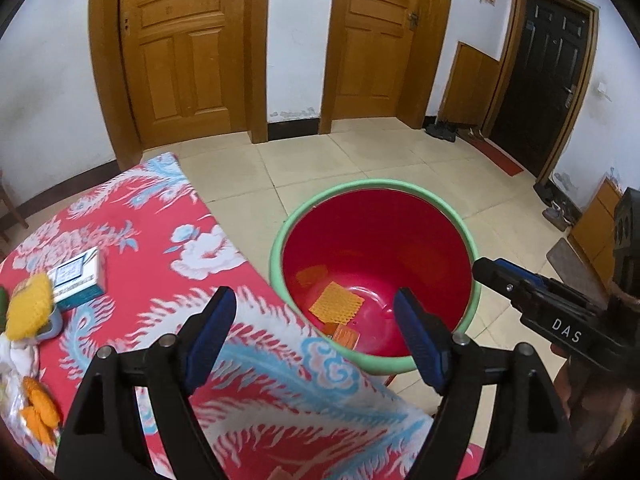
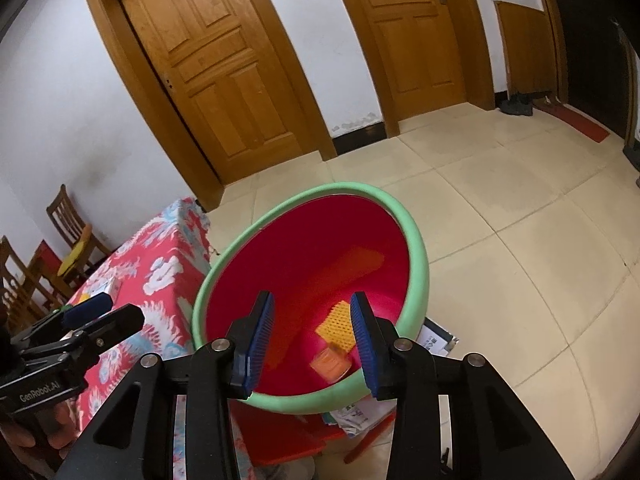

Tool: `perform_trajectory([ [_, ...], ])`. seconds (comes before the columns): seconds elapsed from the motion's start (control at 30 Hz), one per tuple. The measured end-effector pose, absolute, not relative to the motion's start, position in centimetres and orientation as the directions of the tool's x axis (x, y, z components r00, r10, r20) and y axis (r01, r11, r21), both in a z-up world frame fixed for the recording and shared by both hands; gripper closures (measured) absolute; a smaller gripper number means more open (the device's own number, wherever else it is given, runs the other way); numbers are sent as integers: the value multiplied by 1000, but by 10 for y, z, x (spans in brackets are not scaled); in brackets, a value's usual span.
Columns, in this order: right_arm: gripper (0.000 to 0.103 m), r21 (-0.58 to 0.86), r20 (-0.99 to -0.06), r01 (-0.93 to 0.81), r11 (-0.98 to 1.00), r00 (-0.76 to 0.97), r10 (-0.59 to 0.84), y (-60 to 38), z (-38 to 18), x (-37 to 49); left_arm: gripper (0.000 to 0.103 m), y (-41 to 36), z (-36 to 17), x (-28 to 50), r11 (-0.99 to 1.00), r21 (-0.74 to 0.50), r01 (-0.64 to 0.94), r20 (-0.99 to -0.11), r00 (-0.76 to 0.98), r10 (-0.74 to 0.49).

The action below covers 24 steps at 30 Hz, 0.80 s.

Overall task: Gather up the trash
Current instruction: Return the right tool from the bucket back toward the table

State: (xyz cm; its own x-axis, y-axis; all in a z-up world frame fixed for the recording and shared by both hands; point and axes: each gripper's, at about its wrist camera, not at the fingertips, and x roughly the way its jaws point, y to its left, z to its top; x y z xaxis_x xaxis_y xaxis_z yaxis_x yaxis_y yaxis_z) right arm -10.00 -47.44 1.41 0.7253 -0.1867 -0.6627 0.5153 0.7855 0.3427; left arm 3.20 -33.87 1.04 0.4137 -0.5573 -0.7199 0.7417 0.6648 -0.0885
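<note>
From the left wrist, the left gripper [image 1: 316,312] stands wide apart with nothing between its blue pads, poised over the near rim of the red basin [image 1: 400,240] with a green rim. An orange mesh piece [image 1: 336,301] lies on the basin's bottom. Left of the basin, on the red floral tablecloth [image 1: 160,264], sit a white-and-teal box [image 1: 80,276] and a yellow mesh piece [image 1: 30,310].

From the right wrist, the right gripper [image 2: 313,320] is partly spread and empty, above the basin [image 2: 304,256]; a small orange packet [image 2: 330,364], blurred, is inside below it.
</note>
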Motion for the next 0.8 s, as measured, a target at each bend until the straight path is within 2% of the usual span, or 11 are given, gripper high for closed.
perform_trajectory([
  [0.8,63,318,-624,376,870,774,-106,-394,53,-80,23,-212,57,32,828,-79,555,-641,608,-469],
])
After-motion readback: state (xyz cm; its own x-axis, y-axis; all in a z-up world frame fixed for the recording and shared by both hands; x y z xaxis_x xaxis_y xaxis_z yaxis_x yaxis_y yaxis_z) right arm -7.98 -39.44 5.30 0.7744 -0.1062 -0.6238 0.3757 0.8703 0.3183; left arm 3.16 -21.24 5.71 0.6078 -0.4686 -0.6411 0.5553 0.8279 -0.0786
